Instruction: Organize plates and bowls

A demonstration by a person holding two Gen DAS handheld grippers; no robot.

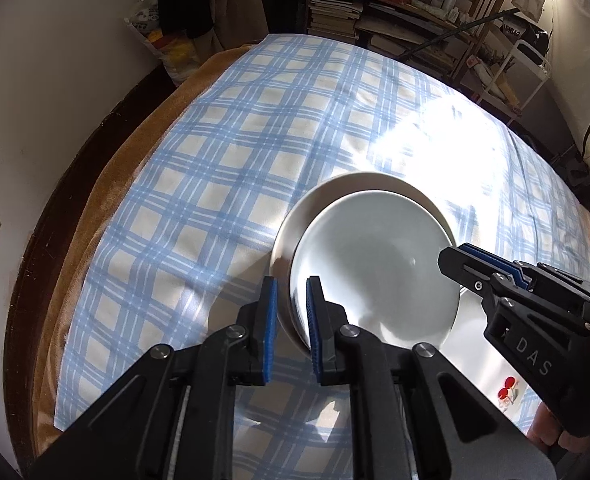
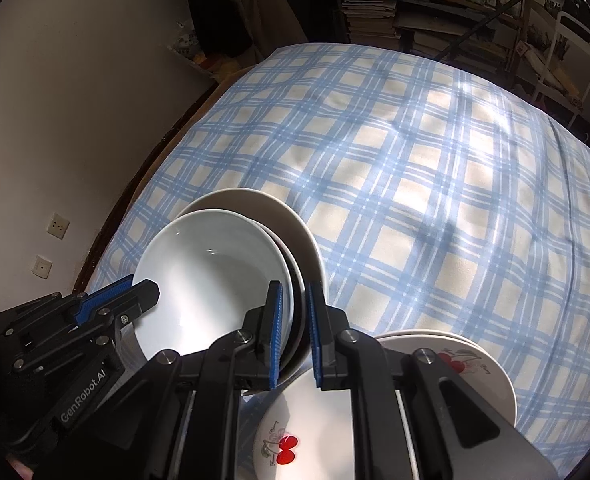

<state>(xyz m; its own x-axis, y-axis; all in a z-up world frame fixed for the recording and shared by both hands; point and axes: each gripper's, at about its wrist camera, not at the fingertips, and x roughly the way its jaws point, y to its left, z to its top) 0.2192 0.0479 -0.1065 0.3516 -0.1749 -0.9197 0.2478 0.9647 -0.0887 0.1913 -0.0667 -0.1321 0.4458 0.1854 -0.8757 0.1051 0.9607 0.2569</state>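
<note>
**Both tongs at the rim of a nested dish pair above the checked cloth**

Left tongs (image 1: 291,328): the pads stand a little apart and straddle the near-left rim of the white bowl (image 1: 371,264). The right pad lies against the bowl's inner face; the left pad sits outside the rim of the cream plate (image 1: 295,224) behind it. A gap shows beside the left pad, so a firm clamp cannot be confirmed.

Right tongs (image 2: 295,332): the pads are likewise a little apart, straddling the right rims of the same white bowl (image 2: 211,276) and cream plate (image 2: 295,228). Contact cannot be told here either.

Orientation: bowl nests inside the plate, both tilted up on edge, open faces turned toward the cameras. The round rims give no long axis. The stack lies between the two tongs, directly ahead of each, over the blue-checked cloth (image 2: 435,200).

Below the right tongs: two cherry-print plates lie flat, one under the tong body (image 2: 295,436), one to its right (image 2: 475,368). A corner of cherry print (image 1: 507,392) shows under the right tongs (image 1: 455,260) in the left view.

Beyond the cloth: cluttered shelves (image 1: 415,8).
</note>
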